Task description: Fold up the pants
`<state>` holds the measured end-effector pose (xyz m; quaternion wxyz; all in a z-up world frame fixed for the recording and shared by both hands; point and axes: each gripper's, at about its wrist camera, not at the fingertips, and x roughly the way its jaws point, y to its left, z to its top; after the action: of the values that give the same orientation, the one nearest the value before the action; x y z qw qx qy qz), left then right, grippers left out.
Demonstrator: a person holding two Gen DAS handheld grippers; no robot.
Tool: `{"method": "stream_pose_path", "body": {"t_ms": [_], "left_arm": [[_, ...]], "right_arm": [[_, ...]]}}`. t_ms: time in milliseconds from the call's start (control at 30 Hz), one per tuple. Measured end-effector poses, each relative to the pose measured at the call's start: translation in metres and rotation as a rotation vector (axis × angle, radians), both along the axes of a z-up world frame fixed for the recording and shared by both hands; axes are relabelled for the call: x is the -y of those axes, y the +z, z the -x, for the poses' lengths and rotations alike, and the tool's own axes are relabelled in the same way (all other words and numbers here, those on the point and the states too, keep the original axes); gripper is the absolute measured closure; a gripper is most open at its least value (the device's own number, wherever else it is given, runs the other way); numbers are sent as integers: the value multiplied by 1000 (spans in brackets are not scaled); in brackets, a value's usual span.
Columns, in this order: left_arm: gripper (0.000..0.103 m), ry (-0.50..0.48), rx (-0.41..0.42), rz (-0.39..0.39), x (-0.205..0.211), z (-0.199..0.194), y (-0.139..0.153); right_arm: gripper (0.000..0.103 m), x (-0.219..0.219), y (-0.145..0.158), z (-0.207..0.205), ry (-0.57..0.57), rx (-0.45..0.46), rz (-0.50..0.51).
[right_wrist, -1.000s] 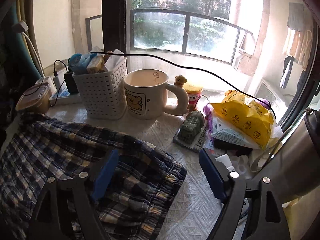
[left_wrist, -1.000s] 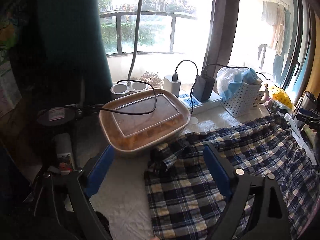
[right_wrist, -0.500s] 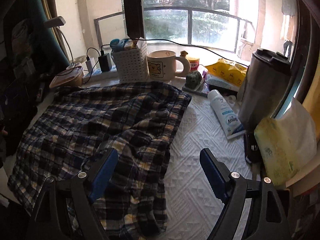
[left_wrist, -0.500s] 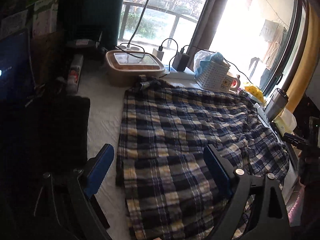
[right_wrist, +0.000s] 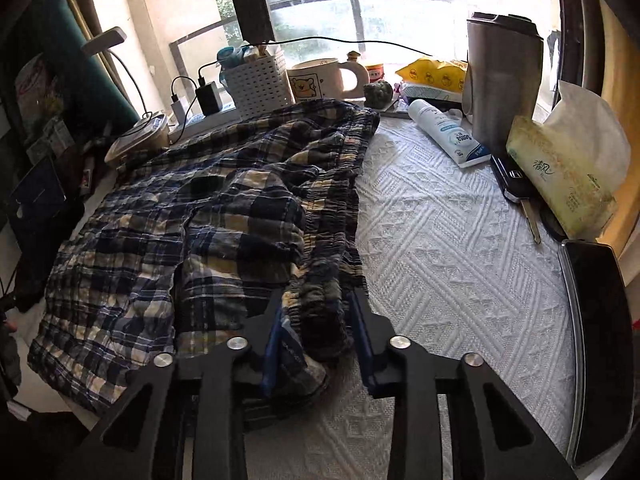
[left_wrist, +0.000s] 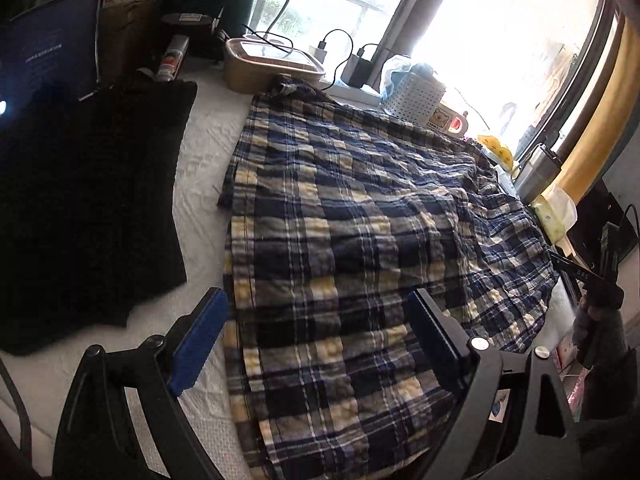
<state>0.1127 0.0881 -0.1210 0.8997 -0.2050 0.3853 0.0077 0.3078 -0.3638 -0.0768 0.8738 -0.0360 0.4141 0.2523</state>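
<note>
The right tool (right_wrist: pixel 316 340) is clenched on the bunched elastic waistband of the plaid pants (right_wrist: pixel 208 216), which spread away ahead and to its left over the white table (right_wrist: pixel 448 264). The left tool (left_wrist: pixel 316 344) hangs released above the pants' near hem, its fingers straddling the cloth's left edge.

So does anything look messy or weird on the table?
Yes. The plaid pants lie rumpled, with the waistband bunched where the right gripper pinches it. A white tube lies tipped on its side beside the steel tumbler. Nothing looks spilled or broken.
</note>
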Motion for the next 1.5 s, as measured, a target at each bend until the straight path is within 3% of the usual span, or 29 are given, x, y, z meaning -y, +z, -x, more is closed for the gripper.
{"method": "stream_pose_path", "body": {"t_ms": [300,467,633,767,900,1033,1133,1233,1300,1433,1500], "left_arm": [[13,-41,7,-54,11,33,-1],[13,-52,-19,-42,10,49,-10],[13,-56,-24,-11,13,63,-19],[13,-67,-11,-35,22,70,-20],[13,-94,1,-36,31,80,-18],[13,-100,9,-46,38,84,-20],[13,-93,19,-37,39,84,-20],[28,-104,28,-78,43,82,-20],[52,-101,28,-111,47,78,-20],[78,-68,14,-179,57,68,-21],[98,-61,14,-156,53,68,-21]], "right_arm": [[79,26,37,25,-66,85,25],[79,37,52,41,-86,106,54],[79,46,31,39,-126,64,100],[79,55,4,37,-153,16,65],[63,61,3,47,-169,36,46],[56,67,5,59,-163,55,29],[44,71,1,63,-167,54,12],[43,69,-1,67,-148,61,0],[35,67,-2,69,-138,69,2],[28,70,-9,69,-140,59,-18],[28,73,-12,69,-140,50,-30]]}}
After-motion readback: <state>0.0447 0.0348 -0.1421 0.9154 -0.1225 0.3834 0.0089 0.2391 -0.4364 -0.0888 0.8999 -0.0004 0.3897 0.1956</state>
